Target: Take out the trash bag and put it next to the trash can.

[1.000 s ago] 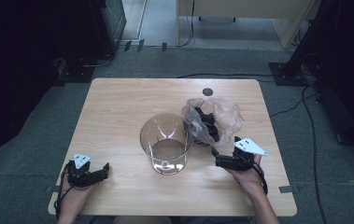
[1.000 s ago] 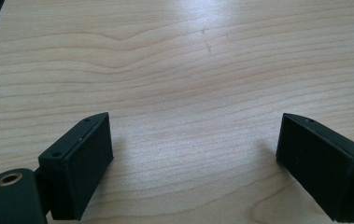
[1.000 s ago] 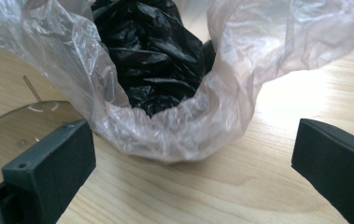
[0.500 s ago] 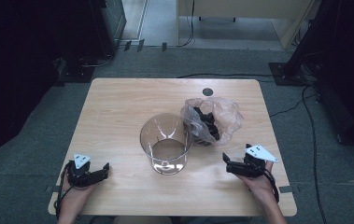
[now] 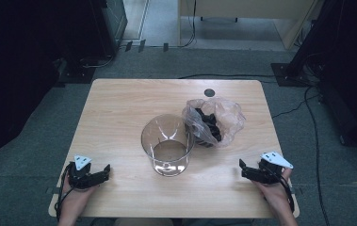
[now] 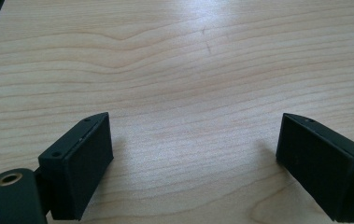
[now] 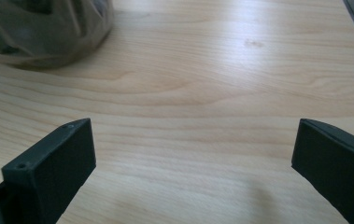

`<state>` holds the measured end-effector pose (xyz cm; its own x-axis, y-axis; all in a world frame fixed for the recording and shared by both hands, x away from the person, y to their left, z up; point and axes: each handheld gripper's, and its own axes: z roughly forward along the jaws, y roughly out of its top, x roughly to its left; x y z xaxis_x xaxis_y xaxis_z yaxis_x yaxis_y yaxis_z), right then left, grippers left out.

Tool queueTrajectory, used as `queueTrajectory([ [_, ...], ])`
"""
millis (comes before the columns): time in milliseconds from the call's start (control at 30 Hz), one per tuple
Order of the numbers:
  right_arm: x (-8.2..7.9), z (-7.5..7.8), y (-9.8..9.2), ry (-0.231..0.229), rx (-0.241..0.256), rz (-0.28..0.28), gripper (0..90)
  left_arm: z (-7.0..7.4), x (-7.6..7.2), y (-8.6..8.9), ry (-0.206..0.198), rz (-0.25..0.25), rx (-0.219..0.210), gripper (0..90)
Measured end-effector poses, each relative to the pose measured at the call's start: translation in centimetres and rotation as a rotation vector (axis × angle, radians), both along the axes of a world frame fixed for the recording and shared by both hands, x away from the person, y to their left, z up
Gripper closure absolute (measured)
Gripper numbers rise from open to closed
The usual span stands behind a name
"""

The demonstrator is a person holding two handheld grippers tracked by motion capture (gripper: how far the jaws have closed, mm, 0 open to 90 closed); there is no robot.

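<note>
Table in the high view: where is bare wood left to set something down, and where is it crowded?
The table is bare on its left half, left of the jar, and along the far edge behind the bag. The front strip between the left gripper and right gripper is free. Jar and bag crowd the centre-right.

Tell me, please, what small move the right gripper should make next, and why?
Probably reach forward to the plastic bag. The right gripper is open and holds nothing, resting near the table's front edge. The bag of dark pieces lies open just ahead, touching the clear jar, which looks empty.
</note>
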<state>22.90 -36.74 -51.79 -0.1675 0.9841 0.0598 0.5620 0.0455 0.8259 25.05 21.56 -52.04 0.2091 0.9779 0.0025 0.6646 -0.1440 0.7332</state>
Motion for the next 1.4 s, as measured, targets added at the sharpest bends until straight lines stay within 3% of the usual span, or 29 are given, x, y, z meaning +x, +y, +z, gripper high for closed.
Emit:
queueTrajectory([
  [267,-0.7,-0.3,-1.3,0.039,-0.005,-0.036,0.0,0.0,0.0,0.0,0.000,0.000,0.000,10.3],
  [567,-1.5,-0.6,-2.6,0.118,-0.011,-0.078,0.0,0.0,0.0,0.0,0.000,0.000,0.000,10.3],
  [867,-2.1,-0.9,-3.0,0.177,-0.065,-0.102,0.0,0.0,0.0,0.0,0.000,0.000,0.000,10.3],
  [1400,-3.6,-1.0,-4.4,0.174,-0.056,-0.074,0.0,0.0,0.0,0.0,0.000,-0.001,0.000,10.3],
])
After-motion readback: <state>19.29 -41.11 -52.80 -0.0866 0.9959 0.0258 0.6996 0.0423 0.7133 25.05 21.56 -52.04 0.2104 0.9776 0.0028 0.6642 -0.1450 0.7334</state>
